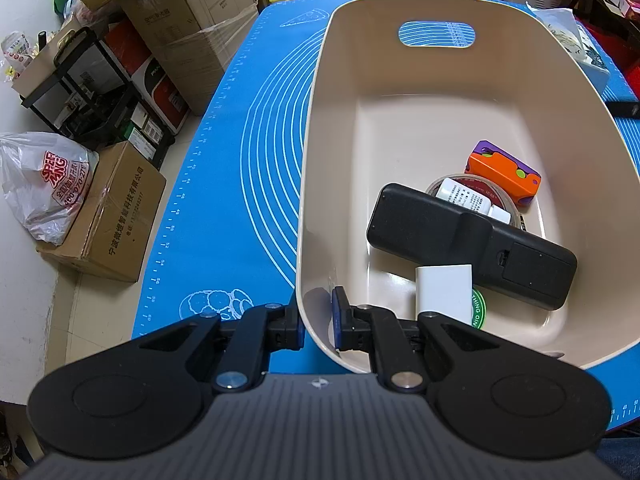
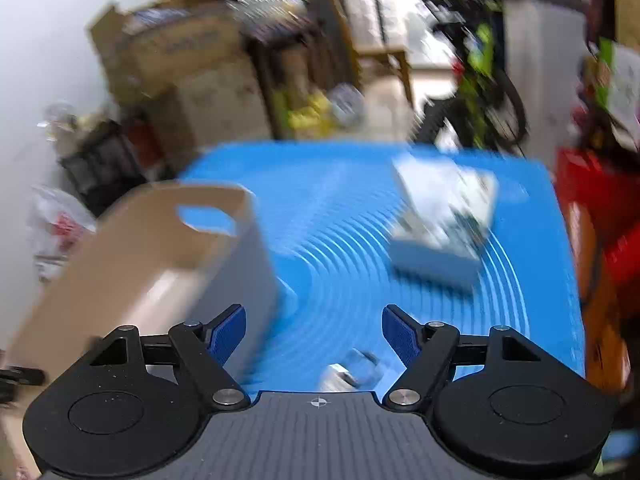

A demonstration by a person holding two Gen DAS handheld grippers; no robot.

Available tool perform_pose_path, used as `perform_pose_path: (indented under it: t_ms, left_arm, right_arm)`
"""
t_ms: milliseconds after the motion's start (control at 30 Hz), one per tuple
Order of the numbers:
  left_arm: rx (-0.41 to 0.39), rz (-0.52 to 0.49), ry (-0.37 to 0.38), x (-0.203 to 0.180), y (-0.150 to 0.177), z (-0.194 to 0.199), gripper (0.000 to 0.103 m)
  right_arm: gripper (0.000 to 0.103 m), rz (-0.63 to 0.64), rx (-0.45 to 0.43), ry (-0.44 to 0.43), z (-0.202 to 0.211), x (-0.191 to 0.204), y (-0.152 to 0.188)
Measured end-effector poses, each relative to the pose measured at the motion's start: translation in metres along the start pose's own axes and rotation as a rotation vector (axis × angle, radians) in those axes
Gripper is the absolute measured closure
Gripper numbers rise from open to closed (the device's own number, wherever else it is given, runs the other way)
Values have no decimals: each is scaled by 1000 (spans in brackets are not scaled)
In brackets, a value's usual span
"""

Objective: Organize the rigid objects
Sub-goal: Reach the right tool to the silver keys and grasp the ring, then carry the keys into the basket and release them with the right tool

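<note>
A beige plastic bin (image 1: 320, 120) stands on the blue mat (image 1: 240, 160). In it lie a black remote-like device (image 1: 472, 246), a white block (image 1: 444, 290), a small white bottle (image 1: 468, 198) on a tape roll, and an orange and purple toy (image 1: 504, 172). My left gripper (image 1: 318, 320) is shut on the bin's near wall, one finger outside, one inside. My right gripper (image 2: 314, 334) is open and empty above the mat, right of the bin (image 2: 140, 256). The right wrist view is blurred. A small clear object (image 2: 356, 368) lies just below its fingers.
A white tissue box (image 2: 440, 220) stands on the mat at the far right, also visible in the left wrist view (image 1: 576, 48). Cardboard boxes (image 1: 180, 12), a black rack (image 1: 92, 88) and a plastic bag (image 1: 44, 184) stand on the floor beyond the table's left edge.
</note>
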State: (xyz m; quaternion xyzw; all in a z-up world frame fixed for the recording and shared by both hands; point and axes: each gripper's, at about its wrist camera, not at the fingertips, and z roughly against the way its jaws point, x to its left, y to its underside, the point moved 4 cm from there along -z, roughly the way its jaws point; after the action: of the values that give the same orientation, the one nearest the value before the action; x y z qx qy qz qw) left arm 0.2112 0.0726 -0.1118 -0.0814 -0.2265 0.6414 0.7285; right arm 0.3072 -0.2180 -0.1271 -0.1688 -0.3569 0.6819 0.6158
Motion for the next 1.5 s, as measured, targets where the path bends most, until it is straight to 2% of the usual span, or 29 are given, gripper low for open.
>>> perform_pose_path:
  t_ms: [100, 233, 433, 633, 733, 800, 967, 1033, 1100, 1267, 1500]
  left_arm:
    - [0, -1, 0, 0, 0, 0, 88]
    - [1, -2, 0, 0, 1, 0, 88]
    - [4, -2, 0, 1, 1, 0, 88]
    - [4, -1, 1, 1, 1, 0, 88]
    - [3, 0, 1, 1, 0, 0, 88]
    - [3, 1, 1, 2, 0, 0, 88]
    - [3, 1, 1, 2, 0, 0, 88]
    - [3, 1, 1, 2, 1, 0, 88]
    - [3, 1, 2, 2, 1, 0, 88]
    - [4, 3, 5, 3, 0, -1, 89]
    - [2, 10, 6, 3, -1, -1, 89]
  right_arm:
    - [24, -32, 57, 51, -23, -20, 14]
    - [24, -33, 90, 75, -44, -30, 28]
    - [24, 43, 99, 104, -65, -21, 37]
    - [33, 128, 57, 152, -67, -6, 41]
    - [47, 138, 50, 156, -64, -5, 41]
    - [68, 132, 50, 158, -62, -7, 39]
    - [90, 150, 39, 106, -57, -3, 36]
    - [91, 171, 48, 75, -56, 4, 37]
    - [91, 230, 42, 81, -55, 13, 40]
    - [91, 213, 10, 65, -45, 18, 32]
    - [91, 215, -123, 39, 0, 34, 1]
